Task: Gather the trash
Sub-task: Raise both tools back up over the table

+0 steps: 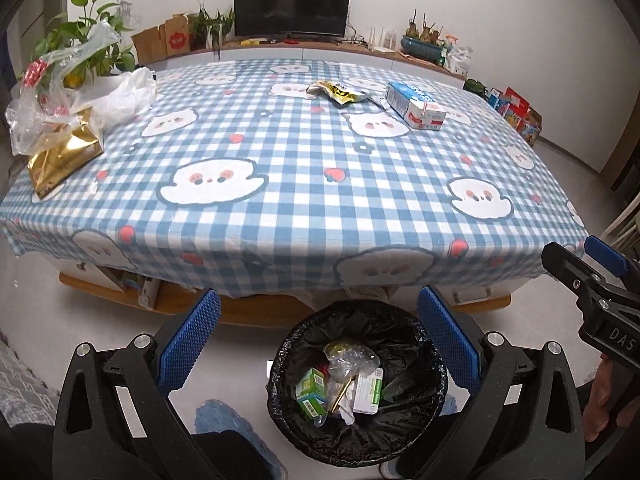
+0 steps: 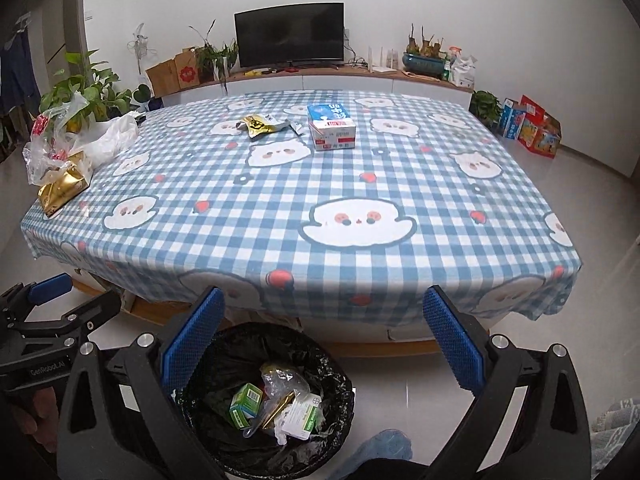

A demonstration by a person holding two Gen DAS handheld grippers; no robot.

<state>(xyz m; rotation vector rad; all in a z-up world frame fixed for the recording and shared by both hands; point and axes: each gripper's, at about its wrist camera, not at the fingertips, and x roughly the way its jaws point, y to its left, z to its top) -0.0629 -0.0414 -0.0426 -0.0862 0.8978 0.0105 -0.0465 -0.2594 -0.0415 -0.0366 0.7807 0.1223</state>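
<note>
Between pickups, by the look of it: both tools empty over the bin, trash left on the tabletop.

Nearest, on the floor just before the front edge of the tabletop: round bin lined with a glossy black plastic bag (image 1: pixel 357 384), already holding a small green carton, a white-and-green medicine box, crumpled clear film and a gold strip. Directly above it, left hand-held gripper (image 1: pixel 318 342), spread wide, nothing between the blue knurled pads (image 1: pixel 188 340). Right hand-held gripper (image 2: pixel 324 344) likewise spread wide and empty, just right of the bin rim.

Next, the blue-and-white checked tablecloth with cartoon ghost faces (image 1: pixel 304 184), soft fabric draped over the front edge, bare across the near half.

At the left edge: shiny gold foil pouch (image 1: pixel 64 156), creased and stiff-looking, touching a heap of crinkled clear and white plastic bags (image 1: pixel 80 92) beside a leafy potted plant.

Toward the far edge, near the middle: flattened yellow-and-black foil snack wrapper (image 2: pixel 262 125), thin and limp, just left of a blue-and-white rectangular cardboard carton (image 2: pixel 331 126) lying flat, rigid and square-cornered.

Likely next: long reach across the cloth to wrapper or carton. Carton calls for a wide span across its short sides; wrapper for a low pinch at a raised fold, since it could slide on the fabric.
</note>
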